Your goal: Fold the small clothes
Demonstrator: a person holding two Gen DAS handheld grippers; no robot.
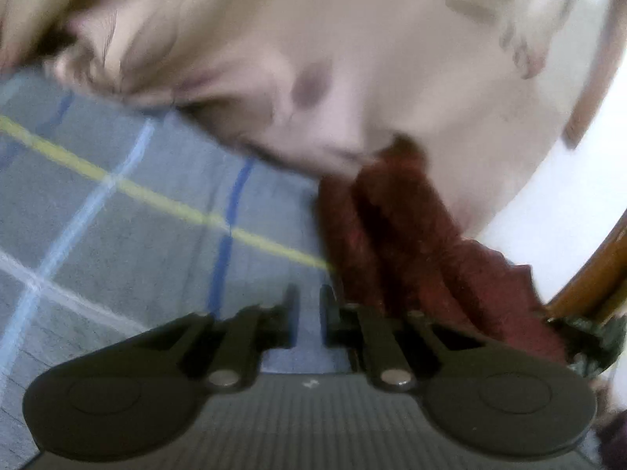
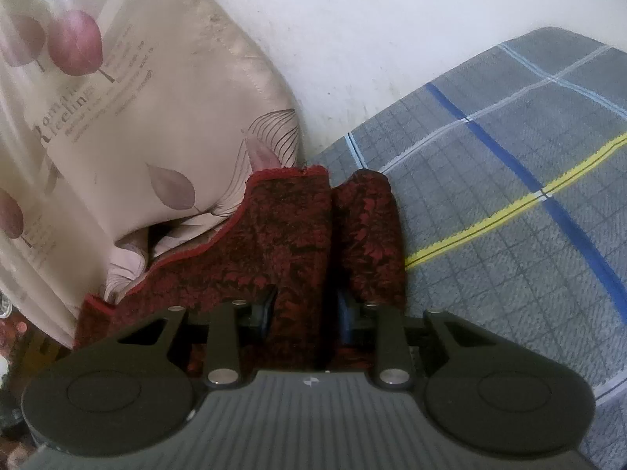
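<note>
**A:** Biggest thing first: the grey plaid blanket [image 2: 509, 196] is your work surface, and the cream printed pillow [image 2: 117, 117] is lying right beside it. Where's the garment sitting?

**B:** The dark red patterned cloth [image 2: 290, 235] is lying at the blanket's edge against the pillow, long axis running straight away from you. Your right gripper [image 2: 301, 305] is clamping its near end, probably pinning it for the fold. Your left gripper [image 1: 305, 313] is squeezing shut on nothing, just beside the cloth over the blanket.
</note>
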